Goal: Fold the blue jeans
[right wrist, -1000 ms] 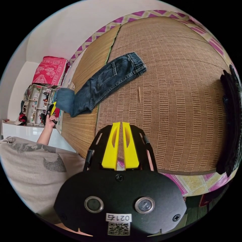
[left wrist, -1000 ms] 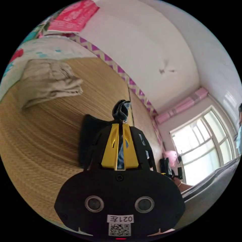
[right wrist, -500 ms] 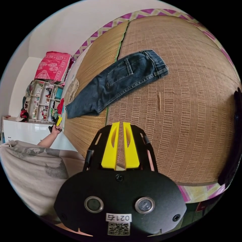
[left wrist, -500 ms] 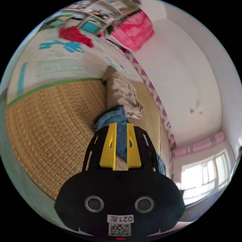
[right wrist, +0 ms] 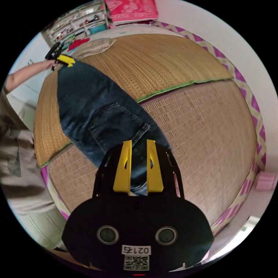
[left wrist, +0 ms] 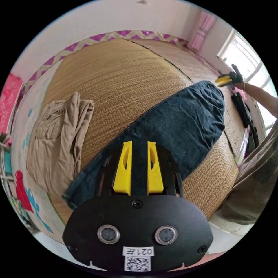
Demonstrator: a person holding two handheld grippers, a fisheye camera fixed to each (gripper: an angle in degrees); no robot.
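One pair of blue jeans (left wrist: 179,124), one folded beige garment (left wrist: 58,139), two woven mats (right wrist: 185,58) joined along a green seam, two yellow-jawed grippers (left wrist: 138,144)

Woven straw mat (left wrist: 115,75), white wall (left wrist: 87,20), bright window (left wrist: 249,60), pink curtain (left wrist: 202,29).

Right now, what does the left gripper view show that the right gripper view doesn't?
The left gripper view adds a window and a pink curtain, plus the right gripper at the far end of the jeans. The right gripper view adds a shelf, the jeans' pocket and the left gripper at the other end. Both take in the jeans lying flat on the mat, with a khaki garment beside them.
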